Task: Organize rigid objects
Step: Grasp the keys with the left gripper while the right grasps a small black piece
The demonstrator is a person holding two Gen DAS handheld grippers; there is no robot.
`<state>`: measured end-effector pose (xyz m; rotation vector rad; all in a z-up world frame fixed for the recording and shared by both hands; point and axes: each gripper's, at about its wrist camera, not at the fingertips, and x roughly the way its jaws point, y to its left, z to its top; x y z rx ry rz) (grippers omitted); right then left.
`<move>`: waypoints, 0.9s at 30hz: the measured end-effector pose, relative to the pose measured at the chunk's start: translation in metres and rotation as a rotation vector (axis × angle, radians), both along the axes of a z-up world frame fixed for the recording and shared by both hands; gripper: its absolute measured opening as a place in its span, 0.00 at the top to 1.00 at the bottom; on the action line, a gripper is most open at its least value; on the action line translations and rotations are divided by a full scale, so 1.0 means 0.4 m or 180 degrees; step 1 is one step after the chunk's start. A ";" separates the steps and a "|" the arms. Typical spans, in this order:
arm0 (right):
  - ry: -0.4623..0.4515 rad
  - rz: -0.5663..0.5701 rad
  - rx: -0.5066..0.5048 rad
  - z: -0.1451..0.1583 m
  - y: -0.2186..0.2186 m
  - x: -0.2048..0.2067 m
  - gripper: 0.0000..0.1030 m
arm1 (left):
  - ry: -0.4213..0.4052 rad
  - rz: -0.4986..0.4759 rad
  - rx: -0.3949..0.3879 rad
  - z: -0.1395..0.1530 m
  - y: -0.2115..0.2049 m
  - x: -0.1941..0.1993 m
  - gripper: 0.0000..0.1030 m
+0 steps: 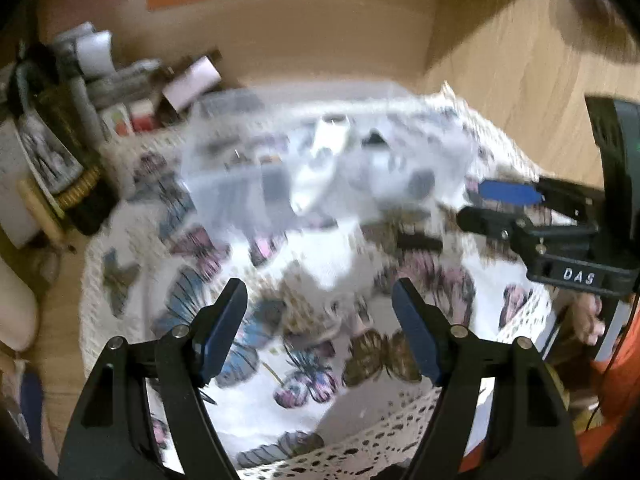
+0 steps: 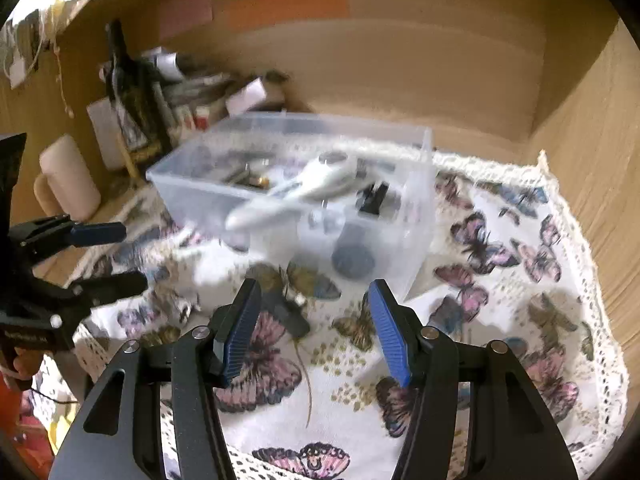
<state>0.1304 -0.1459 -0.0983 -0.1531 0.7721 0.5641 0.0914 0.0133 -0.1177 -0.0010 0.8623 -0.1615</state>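
1. Grippers: left gripper [image 1: 318,330] stands with jaws apart, nothing between the pads; right gripper [image 2: 314,330] likewise parted and empty. Both hang over the butterfly cloth [image 2: 500,320] on the tabletop, short of the bin.
2. Clear plastic bin [image 2: 416,216] sits on the cloth ahead of both grippers, holding small hardware, blurred.
3. White handled tool [image 2: 296,192] lies in the bin, slanted. Long axis runs diagonally: round head toward the far right, narrow end toward the near left, apparently resting on the bin's near wall.
4. Handling, judged: hard smooth plastic, stiff, light, likely slippery. Best hold looks to be across the narrow mid-shaft, pads square to the long axis.
5. Bin walls look thin and slick.
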 end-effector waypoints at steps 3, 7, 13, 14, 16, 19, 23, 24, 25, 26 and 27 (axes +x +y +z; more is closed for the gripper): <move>0.0069 0.0070 -0.0092 -0.025 0.014 0.002 0.49 | 0.0145 -0.0082 0.0048 -0.039 -0.017 0.010 0.28; 0.0181 0.0181 -0.0142 -0.050 0.035 0.016 0.49 | 0.0382 -0.0177 0.0046 -0.082 -0.037 0.036 0.35; 0.0365 0.0276 -0.0243 -0.081 0.071 0.051 0.55 | 0.0228 -0.0214 0.0208 -0.087 -0.062 0.032 0.61; 0.0393 0.0304 -0.0267 -0.087 0.078 0.056 0.59 | 0.0188 -0.0206 0.0233 -0.088 -0.064 0.029 0.64; 0.0425 0.0334 -0.0347 -0.105 0.094 0.061 0.65 | 0.0145 -0.0202 0.0243 -0.087 -0.066 0.023 0.72; 0.0391 0.0292 -0.0317 -0.103 0.093 0.058 0.76 | 0.0142 -0.0194 0.0208 -0.085 -0.055 0.022 0.73; 0.0382 0.0236 -0.0240 -0.097 0.078 0.048 0.76 | 0.0128 -0.0097 0.0081 -0.075 -0.027 0.015 0.73; 0.0362 0.0226 -0.0206 -0.091 0.072 0.042 0.76 | 0.0117 -0.0084 0.0065 -0.071 -0.023 0.011 0.73; 0.0343 0.0213 -0.0184 -0.086 0.067 0.038 0.76 | 0.0080 -0.0050 0.0054 -0.063 -0.016 0.006 0.73; 0.0314 0.0201 -0.0164 -0.078 0.062 0.033 0.76 | 0.0049 -0.0026 0.0046 -0.056 -0.012 0.001 0.73; 0.0272 0.0186 -0.0126 -0.067 0.054 0.026 0.76 | 0.0012 -0.0017 0.0029 -0.045 -0.009 -0.003 0.73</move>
